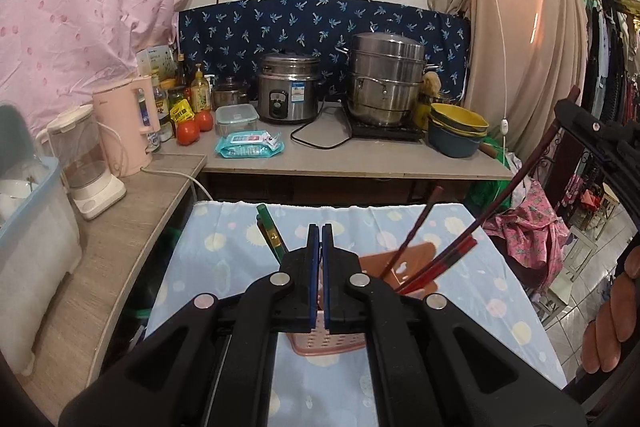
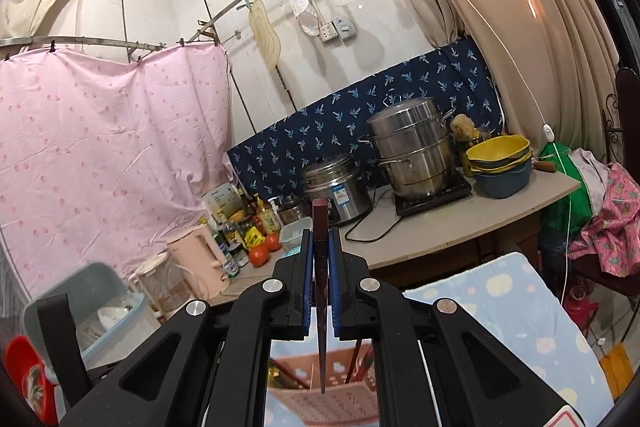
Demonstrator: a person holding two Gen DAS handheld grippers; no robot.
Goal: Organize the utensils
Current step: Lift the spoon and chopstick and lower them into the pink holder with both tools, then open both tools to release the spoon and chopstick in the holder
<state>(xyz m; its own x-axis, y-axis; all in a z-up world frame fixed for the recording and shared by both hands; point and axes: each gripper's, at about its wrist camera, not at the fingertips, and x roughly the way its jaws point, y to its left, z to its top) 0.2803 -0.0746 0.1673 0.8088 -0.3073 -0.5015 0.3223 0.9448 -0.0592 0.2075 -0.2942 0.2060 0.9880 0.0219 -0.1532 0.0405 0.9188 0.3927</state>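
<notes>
Left gripper: jaws fully closed, blue pads together, nothing between them, poised above the pink perforated plastic utensil basket on the counter under the pale blue cloud-print cloth. Right gripper: jaws clamped on a single dark maroon chopstick, held near upright, thick end up, tip pointing down over the same basket, which shows below in the right wrist view. Basket already carries red-and-black chopsticks leaning right and a green-handled utensil leaning left. Step in hand looks like dropping the gripped chopstick in with the others. To do it well: line the tip over the compartment holding the red-and-black chopsticks, lower until the tip is inside the rim before releasing, keep the stick close to vertical so it doesn't knock the leaning ones. Left gripper should stay clear of the basket mouth, or brace the basket wall if it tips.
</notes>
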